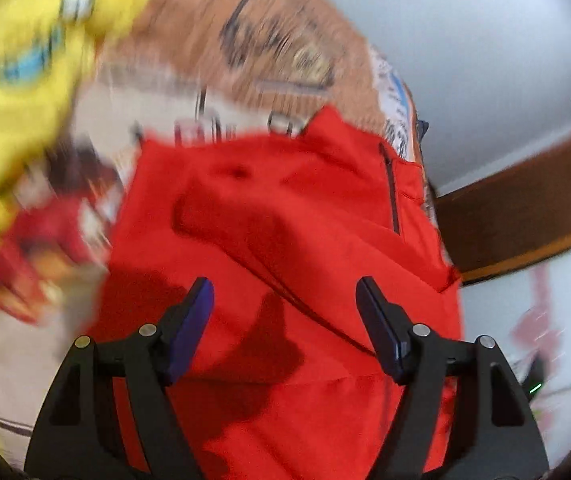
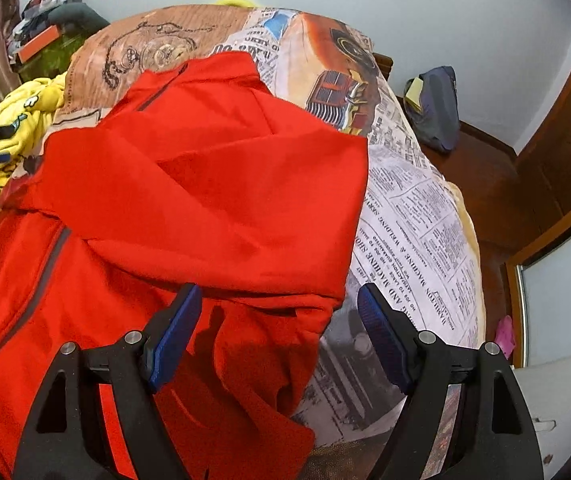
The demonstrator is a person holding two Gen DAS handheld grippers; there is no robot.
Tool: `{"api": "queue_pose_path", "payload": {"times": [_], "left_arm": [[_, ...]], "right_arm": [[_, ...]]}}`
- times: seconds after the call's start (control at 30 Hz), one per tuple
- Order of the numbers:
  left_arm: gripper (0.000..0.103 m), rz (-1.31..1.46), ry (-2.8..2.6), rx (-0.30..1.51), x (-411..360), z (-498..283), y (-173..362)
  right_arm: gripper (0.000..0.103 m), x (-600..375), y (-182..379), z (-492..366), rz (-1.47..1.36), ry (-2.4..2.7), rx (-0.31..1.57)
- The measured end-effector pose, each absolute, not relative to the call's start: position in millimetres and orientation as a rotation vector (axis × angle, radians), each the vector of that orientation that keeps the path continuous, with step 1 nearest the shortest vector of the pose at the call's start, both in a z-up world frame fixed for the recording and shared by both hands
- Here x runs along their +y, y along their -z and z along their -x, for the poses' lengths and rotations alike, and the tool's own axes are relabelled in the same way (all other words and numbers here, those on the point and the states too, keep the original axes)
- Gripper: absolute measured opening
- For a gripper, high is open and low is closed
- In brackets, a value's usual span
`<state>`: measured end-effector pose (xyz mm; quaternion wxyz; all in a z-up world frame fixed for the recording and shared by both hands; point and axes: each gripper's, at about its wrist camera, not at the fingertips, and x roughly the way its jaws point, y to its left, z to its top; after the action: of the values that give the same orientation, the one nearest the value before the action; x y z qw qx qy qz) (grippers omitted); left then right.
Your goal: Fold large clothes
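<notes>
We see a bright red zip-up fabric jacket lying on the newspaper-print bedspread, 1 flap folded across its body. Our left gripper and right gripper both hover over it with jaws spread, empty. We judge further folds remain.

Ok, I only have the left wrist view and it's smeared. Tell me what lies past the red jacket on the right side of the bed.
Observer: The right wrist view shows newspaper-print bedding with a car picture, bare beside the red jacket.
Operator: Report the right gripper.
Observer: The right gripper is open and empty, over the jacket's right edge.
Operator: Now the yellow blur.
Observer: It is a yellow garment crumpled to the left of the jacket.
</notes>
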<state>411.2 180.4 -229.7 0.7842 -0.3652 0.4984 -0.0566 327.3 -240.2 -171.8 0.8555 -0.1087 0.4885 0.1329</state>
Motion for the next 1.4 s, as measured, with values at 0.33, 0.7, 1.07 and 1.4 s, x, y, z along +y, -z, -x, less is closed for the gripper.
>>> {"api": "queue_pose_path", "payload": {"times": [0.33, 0.7, 1.07, 1.4], "left_arm": [[0.057, 0.841, -0.035, 1.087, 184, -473, 293], [0.003, 0.364, -0.031, 0.857, 140, -454, 182], [0.003, 0.28, -0.065, 0.722, 158, -384, 108], [0.003, 0.362, -0.13, 1.018, 169, -365, 229]], "right_arm": [[0.077, -246, 173, -333, 0.191, -0.251, 1.023], [0.077, -244, 172, -383, 0.178, -0.222, 1.015], [0.078, -216, 201, -424, 0.322, -0.198, 1.044], [0.078, -259, 170, -406, 0.232, -0.173, 1.003]]}}
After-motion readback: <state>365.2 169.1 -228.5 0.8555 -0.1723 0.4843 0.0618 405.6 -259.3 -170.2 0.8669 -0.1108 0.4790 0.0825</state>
